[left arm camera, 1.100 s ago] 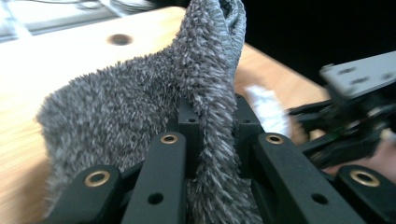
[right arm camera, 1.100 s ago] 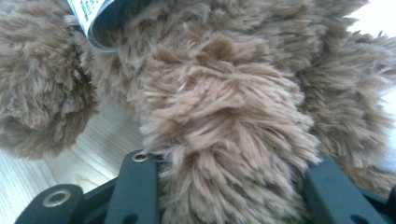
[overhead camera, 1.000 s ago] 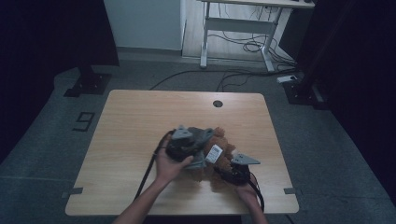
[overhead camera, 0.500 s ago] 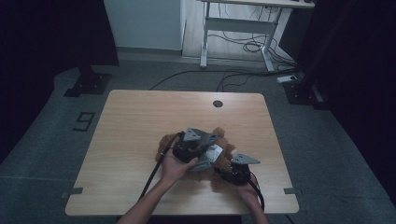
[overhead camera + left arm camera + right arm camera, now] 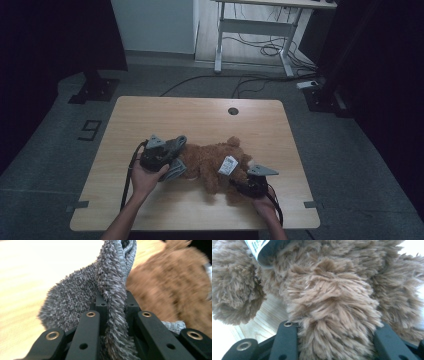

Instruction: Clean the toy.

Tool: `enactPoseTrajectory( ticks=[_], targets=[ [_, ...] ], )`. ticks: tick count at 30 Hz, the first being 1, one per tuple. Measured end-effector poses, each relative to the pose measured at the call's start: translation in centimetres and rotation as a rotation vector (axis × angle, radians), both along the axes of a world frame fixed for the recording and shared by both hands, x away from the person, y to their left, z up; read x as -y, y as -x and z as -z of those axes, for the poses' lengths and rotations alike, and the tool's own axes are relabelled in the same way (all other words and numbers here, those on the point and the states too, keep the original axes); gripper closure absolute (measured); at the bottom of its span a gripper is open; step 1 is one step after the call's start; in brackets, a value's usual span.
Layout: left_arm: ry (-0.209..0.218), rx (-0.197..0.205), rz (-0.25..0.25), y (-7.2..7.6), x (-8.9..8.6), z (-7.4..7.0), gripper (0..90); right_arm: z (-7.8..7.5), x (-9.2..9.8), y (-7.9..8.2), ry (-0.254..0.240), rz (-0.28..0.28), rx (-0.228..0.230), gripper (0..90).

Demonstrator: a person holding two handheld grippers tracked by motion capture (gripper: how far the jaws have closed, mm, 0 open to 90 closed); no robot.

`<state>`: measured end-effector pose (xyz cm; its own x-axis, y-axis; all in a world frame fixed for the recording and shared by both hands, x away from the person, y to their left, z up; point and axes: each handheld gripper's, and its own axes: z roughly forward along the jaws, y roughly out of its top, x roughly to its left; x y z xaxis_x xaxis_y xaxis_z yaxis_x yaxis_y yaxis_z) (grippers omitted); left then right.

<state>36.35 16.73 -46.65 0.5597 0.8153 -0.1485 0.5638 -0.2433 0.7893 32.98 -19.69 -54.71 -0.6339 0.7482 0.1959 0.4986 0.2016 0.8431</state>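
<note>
Scene: a wooden table [image 5: 150, 112] seen from above, with a brown plush bear [image 5: 212, 162] lying across its lower middle.
Left gripper [image 5: 172, 159]: at centre left of the high view, jaws clamped on a grey fuzzy cloth [image 5: 176, 150]. In the left gripper view the cloth [image 5: 112, 290] runs up between the black jaws, pinched tight.
Cloth: bunched at the bear's left end, touching it; it looks like a small garment or scarf.
Bear: a white tag [image 5: 228, 165] sits on its body at centre.
Right gripper [image 5: 239, 182]: at lower right of centre, jaws closed on a furry limb of the bear [image 5: 329, 315].
Step in hand: by my reading, the cloth is being drawn off the bear, or worked along it, while the right gripper anchors the toy.
Next move: probably a steady pull on the cloth toward the left of the frame, with the right grip holding firm so the bear does not slide.
Edges: the near table edge lies close below both hands; the right edge is near the right gripper.
Open room: bare tabletop to the left and along the whole upper half.
</note>
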Motion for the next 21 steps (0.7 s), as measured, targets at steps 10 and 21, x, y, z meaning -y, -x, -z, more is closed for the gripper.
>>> enactPoseTrajectory(
  ticks=[10, 21],
  targets=[
    [0.025, -0.137, -0.030, -1.4, -1.5, 4.5, 78.5, 0.0, -0.3, -0.8, 0.014, 0.025, -0.033, 61.3],
    [0.044, -0.065, -0.025, -3.2, -1.2, 0.2, 78.2, 0.0, -0.8, -3.1, 0.045, 0.053, -0.027, 62.8]
  ],
)
